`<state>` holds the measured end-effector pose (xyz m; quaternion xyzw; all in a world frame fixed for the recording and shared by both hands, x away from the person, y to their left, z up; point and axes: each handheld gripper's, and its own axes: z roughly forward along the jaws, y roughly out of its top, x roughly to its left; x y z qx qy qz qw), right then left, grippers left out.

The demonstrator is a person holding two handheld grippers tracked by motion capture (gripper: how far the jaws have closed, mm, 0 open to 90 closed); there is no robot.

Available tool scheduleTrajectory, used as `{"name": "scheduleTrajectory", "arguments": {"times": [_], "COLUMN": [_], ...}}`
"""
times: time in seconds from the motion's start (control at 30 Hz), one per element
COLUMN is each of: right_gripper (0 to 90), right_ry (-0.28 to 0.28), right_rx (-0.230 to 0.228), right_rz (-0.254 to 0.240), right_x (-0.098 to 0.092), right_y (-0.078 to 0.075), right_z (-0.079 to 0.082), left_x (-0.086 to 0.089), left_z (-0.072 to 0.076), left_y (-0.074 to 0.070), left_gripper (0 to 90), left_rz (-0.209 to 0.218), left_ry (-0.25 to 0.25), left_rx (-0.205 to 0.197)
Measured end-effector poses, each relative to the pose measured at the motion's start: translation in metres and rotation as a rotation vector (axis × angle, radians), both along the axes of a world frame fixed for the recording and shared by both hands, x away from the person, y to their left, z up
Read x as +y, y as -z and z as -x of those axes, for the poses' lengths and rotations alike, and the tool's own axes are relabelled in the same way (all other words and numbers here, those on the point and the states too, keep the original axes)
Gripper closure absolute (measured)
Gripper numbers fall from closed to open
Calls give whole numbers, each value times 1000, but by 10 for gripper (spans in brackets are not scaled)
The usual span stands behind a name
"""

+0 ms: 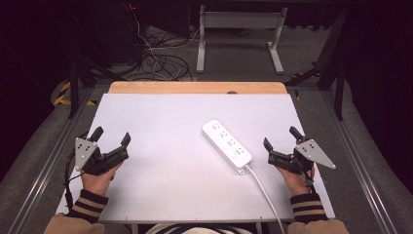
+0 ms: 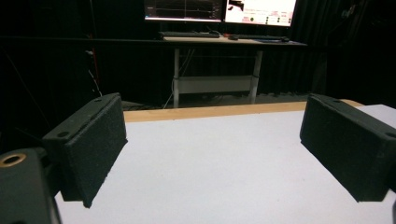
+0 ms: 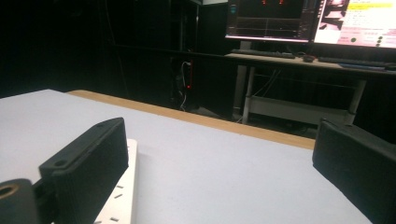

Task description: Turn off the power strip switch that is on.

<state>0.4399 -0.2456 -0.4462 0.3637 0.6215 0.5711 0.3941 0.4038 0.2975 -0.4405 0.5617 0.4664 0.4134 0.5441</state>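
Two hand-held black two-jaw grippers are hovering low over the white table top [image 1: 160,146], both with jaws spread wide and holding nothing. Lying right of centre, the white rectangular plastic power strip [image 1: 227,145] is running its long axis from far-left to near-right, its white cable [image 1: 265,192] trailing toward the near edge. The right gripper [image 1: 281,146] is sitting just beside the strip's near end, the strip lying to its left, while the left gripper [image 1: 113,137] is waiting well apart.

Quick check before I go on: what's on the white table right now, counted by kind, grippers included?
Power strip, white, with its cable: 1
Left gripper, jaws open, nothing between them: 1
Right gripper, jaws open, nothing between them: 1
Total: 3
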Motion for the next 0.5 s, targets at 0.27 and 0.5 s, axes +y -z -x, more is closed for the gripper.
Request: {"name": "scheduleTrajectory", "arguments": {"times": [0.27,0.5], "right_gripper": [141,201], "right_ry": [-39,-32], "right_rx": [57,88], "right_rz": [-41,-54], "right_x": [-2,-3], "right_y": [-2,-4], "right_z": [1,-1], "left_x": [0,0], "left_z": [-1,-1], "left_y": [0,0], "left_gripper": [81,81], "left_rz": [2,1], "left_ry": [-1,-3], "left_rx": [0,0]}}
